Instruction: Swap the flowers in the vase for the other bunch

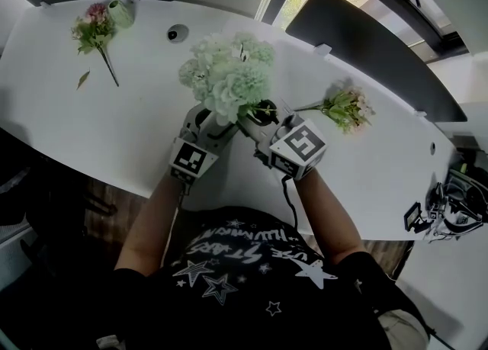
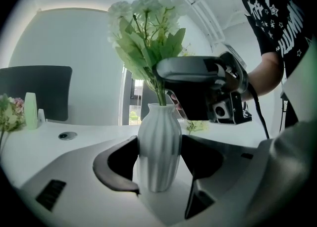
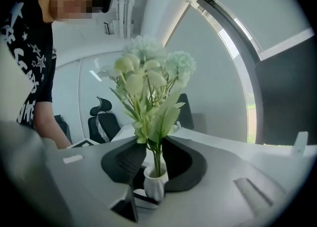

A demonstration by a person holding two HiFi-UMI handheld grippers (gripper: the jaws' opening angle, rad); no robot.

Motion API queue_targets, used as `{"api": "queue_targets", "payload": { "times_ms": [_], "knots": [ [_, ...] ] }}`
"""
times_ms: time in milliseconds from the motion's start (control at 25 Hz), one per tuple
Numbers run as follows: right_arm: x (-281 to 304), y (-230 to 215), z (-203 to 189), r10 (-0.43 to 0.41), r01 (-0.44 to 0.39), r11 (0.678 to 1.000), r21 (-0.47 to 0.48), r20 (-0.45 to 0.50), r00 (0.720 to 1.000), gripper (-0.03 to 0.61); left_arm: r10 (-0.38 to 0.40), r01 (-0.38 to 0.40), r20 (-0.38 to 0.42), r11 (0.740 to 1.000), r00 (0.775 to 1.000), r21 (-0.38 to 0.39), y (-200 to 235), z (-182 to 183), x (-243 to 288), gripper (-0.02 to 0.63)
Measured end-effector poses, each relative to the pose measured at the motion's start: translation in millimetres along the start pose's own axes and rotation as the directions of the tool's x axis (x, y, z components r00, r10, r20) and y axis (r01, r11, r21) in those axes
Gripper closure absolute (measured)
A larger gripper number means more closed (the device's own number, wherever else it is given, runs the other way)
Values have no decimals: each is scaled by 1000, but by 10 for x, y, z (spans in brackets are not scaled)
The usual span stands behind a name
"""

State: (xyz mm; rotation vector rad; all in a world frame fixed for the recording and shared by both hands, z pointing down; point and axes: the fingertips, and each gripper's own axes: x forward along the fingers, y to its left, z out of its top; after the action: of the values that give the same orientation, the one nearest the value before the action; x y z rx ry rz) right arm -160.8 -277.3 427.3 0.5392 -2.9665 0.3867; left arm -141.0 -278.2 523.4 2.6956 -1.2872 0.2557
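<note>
Standing upright on the smooth white table (image 1: 91, 120), the single vase (image 2: 158, 147) is a glossy white bulb with vertical ribs that narrows to a short neck. It sits at the centre of the head view, clamped between the dark pads of the left gripper (image 2: 158, 142). One pale green bunch (image 1: 229, 74) of ruffled, pompom-like blooms rises from it, its long axis vertical. The right gripper (image 3: 156, 147) has its ridged black pads closed on the thin green stems (image 3: 157, 160) just above the neck. Two more bunches, both pink and green, lie flat: the upper-left bunch (image 1: 95, 32), its stem pointing lower right, and the right-hand bunch (image 1: 347, 108), its stem pointing left.
</note>
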Motion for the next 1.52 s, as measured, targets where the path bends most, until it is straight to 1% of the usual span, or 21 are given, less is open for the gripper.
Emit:
{"api": "queue_targets", "payload": {
  "times_ms": [120,280,480,680,840,920,1040,1160,1240,1360,1520],
  "knots": [
    [-59,-16,168,-23,22,999,24,32,999,479,-3,3,3,1000,1000,-16,-11,-6,-1,336],
    [-156,-49,401,-53,50,998,45,69,996,479,7,-7,3,1000,1000,-17,7,-34,3,336],
    [-305,-35,679,-73,71,997,22,122,990,482,-2,2,-7,1000,1000,-20,4,-22,-3,336],
    [-757,-20,981,-106,101,994,37,204,973,482,6,-6,-13,1000,1000,-6,-174,23,66,336],
    [-851,38,1085,-148,152,988,-4,212,966,482,-7,7,-12,1000,1000,-12,-93,-11,31,336],
    [-859,12,1047,-173,176,984,1,197,965,482,-10,10,-14,1000,1000,-12,-24,-22,14,336],
    [-913,-93,879,-232,228,973,43,152,961,482,0,0,-28,1000,1000,12,42,-43,-2,336],
    [-1024,-172,629,-294,285,953,104,78,953,482,-15,14,-19,1000,1000,-21,-11,-2,-32,334],
    [-1120,-195,469,-329,320,936,144,39,944,482,-11,11,3,999,1000,-41,-27,47,-71,334],
    [-1269,-222,278,-362,355,916,187,2,932,482,27,-26,17,998,1000,-57,-17,88,-162,334],
    [-1423,-231,27,-359,362,907,214,-57,932,482,94,-93,4,993,996,-76,-49,60,-349,334]
  ]
}}
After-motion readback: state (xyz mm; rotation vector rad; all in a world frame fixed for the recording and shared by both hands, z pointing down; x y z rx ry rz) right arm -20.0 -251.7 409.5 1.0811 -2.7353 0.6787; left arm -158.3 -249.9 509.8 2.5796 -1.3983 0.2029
